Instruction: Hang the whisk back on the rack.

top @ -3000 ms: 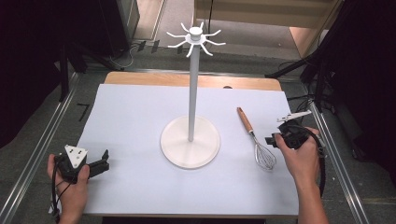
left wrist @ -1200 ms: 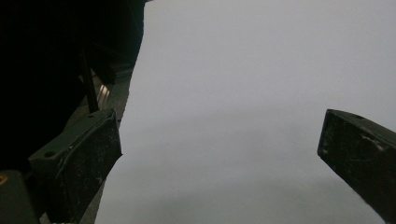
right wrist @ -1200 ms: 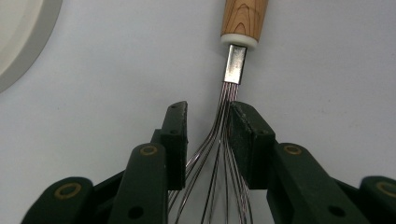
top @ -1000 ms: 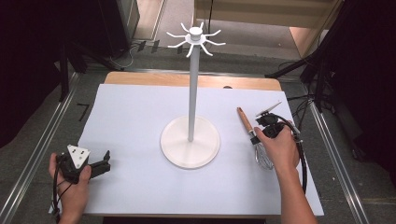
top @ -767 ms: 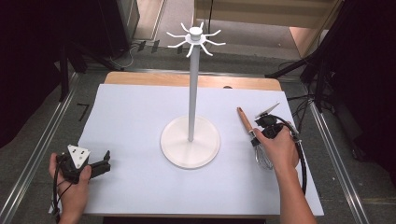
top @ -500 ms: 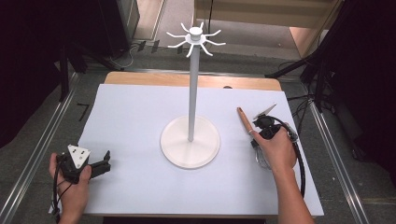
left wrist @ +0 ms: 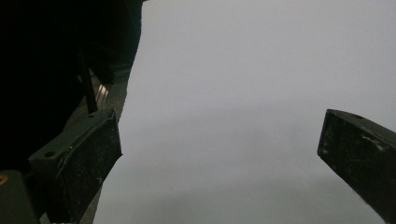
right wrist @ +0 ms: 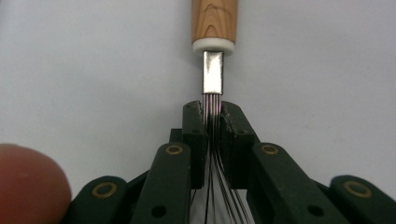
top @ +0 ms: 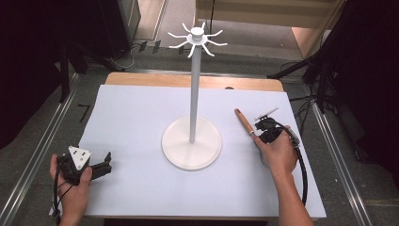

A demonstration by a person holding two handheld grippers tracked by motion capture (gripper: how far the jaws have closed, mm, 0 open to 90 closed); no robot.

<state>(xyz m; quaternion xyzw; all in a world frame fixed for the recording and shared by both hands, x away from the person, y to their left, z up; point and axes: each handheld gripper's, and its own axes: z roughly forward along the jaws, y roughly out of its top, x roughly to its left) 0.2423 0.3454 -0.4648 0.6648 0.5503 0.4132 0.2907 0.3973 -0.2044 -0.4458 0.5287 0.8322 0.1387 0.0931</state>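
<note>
A whisk (top: 245, 123) with a wooden handle (right wrist: 214, 21) lies on the white table cover, right of the stand. My right gripper (right wrist: 213, 112) has just been closing and is shut on the whisk's wires just below the metal collar. In the high view that gripper (top: 261, 130) sits over the whisk under the person's right hand. My left gripper (top: 104, 165) rests at the table's front left in the left hand. Its jaws stand wide apart with nothing between them (left wrist: 219, 154).
A tall white stand (top: 192, 141) with a round base and hook arms on top (top: 197, 36) occupies the table's middle. The white cover (top: 141, 117) spans a wooden table. Metal rails run along both sides; dark equipment surrounds the table.
The right hand moved from the table's right edge in to the whisk and shifted a little up along it toward the handle. The left hand stayed put.
</note>
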